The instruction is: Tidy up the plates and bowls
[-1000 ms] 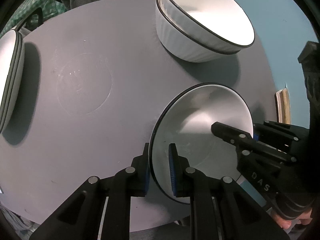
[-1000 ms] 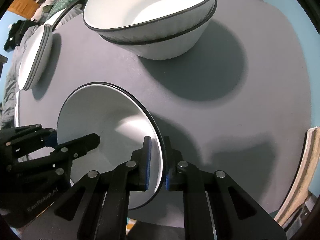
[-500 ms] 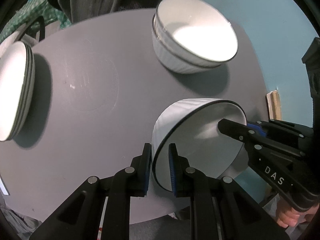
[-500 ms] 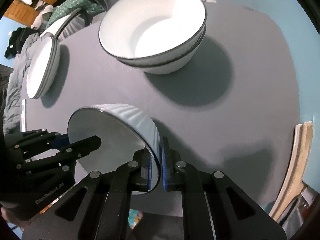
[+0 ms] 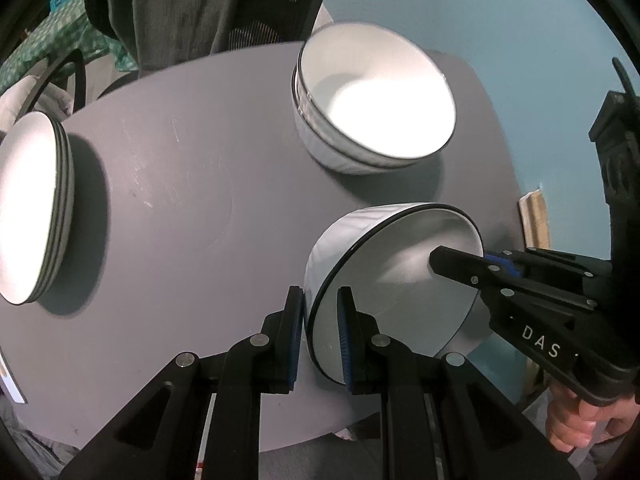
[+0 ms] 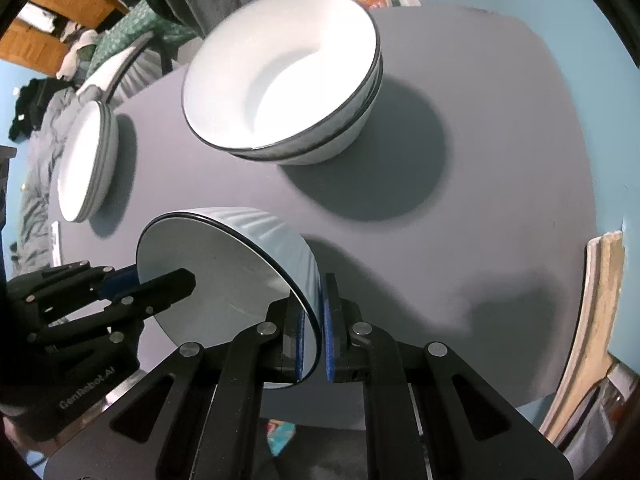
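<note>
A white ribbed bowl (image 5: 384,280) (image 6: 224,276) with a dark rim hangs in the air above the round grey table (image 5: 168,208) (image 6: 500,200). My left gripper (image 5: 320,332) is shut on its near rim, and my right gripper (image 6: 314,328) is shut on the opposite rim. Each gripper shows in the other's view, clamped on the far side of the bowl. A stack of matching white bowls (image 5: 372,100) (image 6: 284,88) stands farther back on the table. A stack of white plates (image 5: 32,208) (image 6: 84,164) sits at the table's left side.
A chair with dark cloth draped over it (image 5: 208,4) stands behind the table. A hand (image 5: 576,420) grips the right tool's handle. A pale wooden board (image 6: 600,304) leans by the table's right edge, in front of a blue wall (image 5: 500,20).
Both grippers rose with the bowl, lifting it off the table. The bowl's ribbed outer wall now shows, and the table, bowl stack and plates look smaller and farther away.
</note>
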